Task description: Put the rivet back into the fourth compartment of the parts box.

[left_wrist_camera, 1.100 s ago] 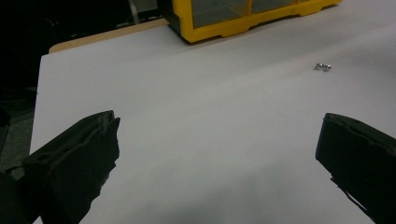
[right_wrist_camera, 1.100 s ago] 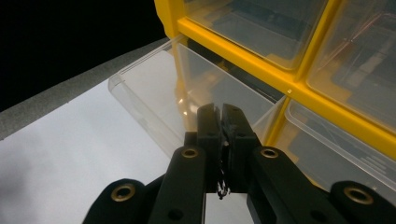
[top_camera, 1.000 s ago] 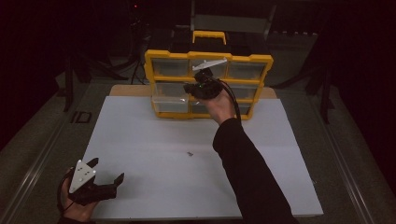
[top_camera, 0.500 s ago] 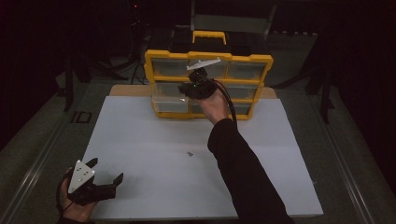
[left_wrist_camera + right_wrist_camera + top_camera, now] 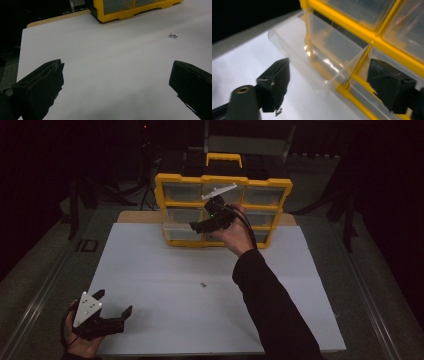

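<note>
1. The clear drawer (image 5: 322,57) sticks out of the yellow organizer box (image 5: 222,210) at its bottom-left slot, standing proud of the frame over the white sheet (image 5: 200,285).
2. And there's the right gripper (image 5: 200,226), up at the front of the box, just beside that pulled-out drawer; its jaws have just been opening, and they stand wide apart now with nothing between them.
3. From the right gripper view, the drawer's clear front corner sits just ahead of the gap between the two black jaws, not pinched by either.
4. Down at the near-left corner of the sheet, the left gripper (image 5: 112,306) rests in the person's hand, jaws spread wide and holding nothing.
5. A small screw (image 5: 203,284) lies alone on the sheet, about midway between the box and the near edge; the left gripper view catches it (image 5: 173,35) well ahead, off to its right.
6. The box's yellow handle (image 5: 224,159) is on top, at the far side.
</note>
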Demonstrator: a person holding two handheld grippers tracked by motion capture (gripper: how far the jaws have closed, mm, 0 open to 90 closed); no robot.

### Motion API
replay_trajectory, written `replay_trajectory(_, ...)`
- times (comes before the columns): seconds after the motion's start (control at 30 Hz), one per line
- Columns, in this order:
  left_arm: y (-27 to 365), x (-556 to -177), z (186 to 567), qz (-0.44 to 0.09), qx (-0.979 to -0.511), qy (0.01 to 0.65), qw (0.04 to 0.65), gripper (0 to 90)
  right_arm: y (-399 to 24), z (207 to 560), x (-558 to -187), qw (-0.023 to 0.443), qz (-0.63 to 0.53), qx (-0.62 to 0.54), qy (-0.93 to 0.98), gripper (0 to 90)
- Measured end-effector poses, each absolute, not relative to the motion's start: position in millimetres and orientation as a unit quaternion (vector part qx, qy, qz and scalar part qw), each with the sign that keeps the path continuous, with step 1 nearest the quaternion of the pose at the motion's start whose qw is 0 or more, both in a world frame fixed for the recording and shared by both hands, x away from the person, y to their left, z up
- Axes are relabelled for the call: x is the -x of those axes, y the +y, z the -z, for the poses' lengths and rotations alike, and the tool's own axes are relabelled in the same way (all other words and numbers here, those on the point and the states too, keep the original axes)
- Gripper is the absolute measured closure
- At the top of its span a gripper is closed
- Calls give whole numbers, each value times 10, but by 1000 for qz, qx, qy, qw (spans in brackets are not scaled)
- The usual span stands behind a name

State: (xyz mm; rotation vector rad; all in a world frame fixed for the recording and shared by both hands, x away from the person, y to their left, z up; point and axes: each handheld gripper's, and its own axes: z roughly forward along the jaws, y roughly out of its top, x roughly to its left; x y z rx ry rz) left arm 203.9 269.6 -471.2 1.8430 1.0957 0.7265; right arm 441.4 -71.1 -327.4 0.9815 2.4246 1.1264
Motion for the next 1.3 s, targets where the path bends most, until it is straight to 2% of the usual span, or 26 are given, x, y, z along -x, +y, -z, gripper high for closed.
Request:
replay_trajectory(0.3,2701,-2038,4712,-290,-737,439,425,1,-764,3345,-4258,135,-342,-296,882,130)
replay_trajectory(0.57,2692,-2042,4715,-289,-737,438,425,1,-776,3567,-4156,115,-275,-267,917,120)
replay_trajectory(0.83,2693,-2039,4713,-290,-738,438,424,1,-644,3787,-4039,102,-205,-227,947,121)
replay_trajectory(1.3,2690,-2039,4717,-290,-738,438,424,1,-532,4085,-4013,82,-168,-212,959,151)
